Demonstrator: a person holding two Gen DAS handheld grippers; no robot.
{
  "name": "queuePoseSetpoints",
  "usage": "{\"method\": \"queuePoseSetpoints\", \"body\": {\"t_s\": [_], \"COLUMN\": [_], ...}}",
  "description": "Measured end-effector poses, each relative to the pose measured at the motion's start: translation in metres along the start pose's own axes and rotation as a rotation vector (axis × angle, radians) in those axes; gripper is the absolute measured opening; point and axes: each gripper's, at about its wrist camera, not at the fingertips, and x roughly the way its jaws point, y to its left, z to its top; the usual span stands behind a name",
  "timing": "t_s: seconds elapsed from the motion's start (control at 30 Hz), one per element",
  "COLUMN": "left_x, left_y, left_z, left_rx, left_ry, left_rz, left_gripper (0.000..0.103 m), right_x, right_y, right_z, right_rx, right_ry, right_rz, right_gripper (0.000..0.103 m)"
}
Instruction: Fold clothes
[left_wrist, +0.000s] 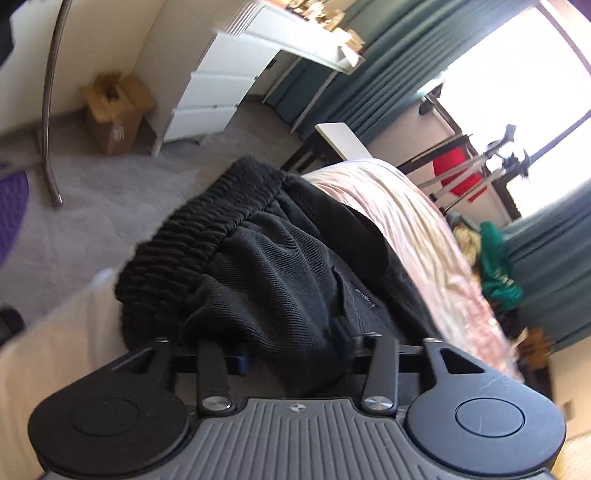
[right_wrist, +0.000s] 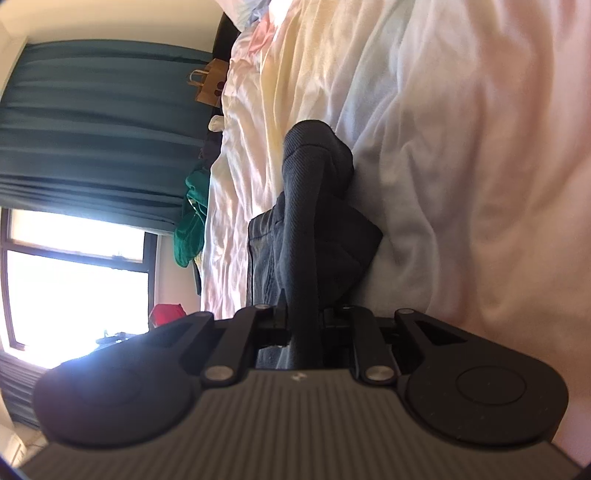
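Observation:
A pair of black pants with a ribbed elastic waistband (left_wrist: 266, 258) fills the left wrist view, bunched over my left gripper (left_wrist: 295, 350), which is shut on its cloth; the fingertips are hidden under the fabric. In the right wrist view my right gripper (right_wrist: 301, 325) is shut on another fold of the same black pants (right_wrist: 314, 206), lifted just above the pale bed sheet (right_wrist: 461, 147). Its fingertips are hidden by the cloth too.
The bed with its pink-white sheet (left_wrist: 406, 221) runs away from me. A green garment (left_wrist: 496, 266) lies at its far side near teal curtains (left_wrist: 546, 280). White drawers (left_wrist: 218, 88), a cardboard box (left_wrist: 114, 110) and a grey carpet lie left.

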Motion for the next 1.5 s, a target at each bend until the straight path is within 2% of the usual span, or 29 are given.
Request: {"method": "queuePoseSetpoints", "body": {"t_s": [0.1, 0.17, 0.23, 0.3, 0.33, 0.47, 0.53, 0.57, 0.6, 0.7, 0.87, 1.03, 1.1, 1.23, 1.5], "left_x": [-0.017, -0.031, -0.045, -0.058, -0.064, -0.068, -0.058, -0.049, -0.04, -0.005, 0.061, 0.124, 0.145, 0.169, 0.192], "left_y": [0.001, -0.005, -0.013, -0.025, -0.032, -0.069, -0.094, -0.107, -0.118, -0.15, -0.206, -0.233, -0.234, -0.231, -0.227], "left_z": [-0.006, -0.011, -0.016, -0.021, -0.024, -0.037, -0.047, -0.054, -0.06, -0.078, -0.116, -0.139, -0.147, -0.162, -0.168], "left_rx": [0.042, 0.077, 0.132, 0.204, 0.235, 0.342, 0.4, 0.427, 0.447, 0.479, 0.597, 0.667, 0.694, 0.785, 0.851], "left_ry": [-0.016, -0.057, -0.102, -0.141, -0.155, -0.193, -0.2, -0.205, -0.204, -0.182, -0.18, -0.178, -0.161, -0.126, -0.066], "left_rz": [0.015, 0.052, 0.086, 0.093, 0.085, 0.067, 0.066, 0.06, 0.053, 0.031, 0.009, 0.004, 0.014, 0.083, 0.134], "left_gripper": [0.051, 0.066, 0.071, 0.072, 0.073, 0.078, 0.078, 0.079, 0.079, 0.079, 0.079, 0.079, 0.079, 0.08, 0.082], "right_x": [0.0, 0.003, 0.005, 0.004, 0.004, 0.012, 0.016, 0.017, 0.018, 0.016, 0.01, 0.007, 0.005, 0.004, -0.006], "right_y": [-0.002, 0.0, 0.003, 0.004, 0.004, 0.009, 0.011, 0.013, 0.013, 0.012, 0.018, 0.017, 0.017, 0.028, 0.069], "right_z": [0.002, 0.004, 0.005, 0.003, 0.003, 0.002, 0.002, 0.002, 0.002, 0.004, 0.003, -0.002, -0.003, -0.008, -0.024], "right_rx": [0.014, 0.008, -0.011, -0.037, -0.053, -0.122, -0.152, -0.166, -0.178, -0.18, -0.215, -0.235, -0.246, -0.323, -0.556], "right_ry": [0.006, 0.015, 0.029, 0.041, 0.046, 0.051, 0.047, 0.044, 0.04, 0.031, 0.009, -0.01, -0.015, -0.042, -0.115], "right_rz": [0.008, 0.006, 0.007, 0.028, 0.04, 0.023, 0.007, -0.001, -0.009, -0.014, -0.012, -0.016, -0.015, -0.031, -0.03], "right_gripper": [0.018, 0.02, 0.025, 0.041, 0.044, 0.044, 0.04, 0.033, 0.02, 0.014, 0.012, 0.012, 0.012, 0.012, 0.012]}}
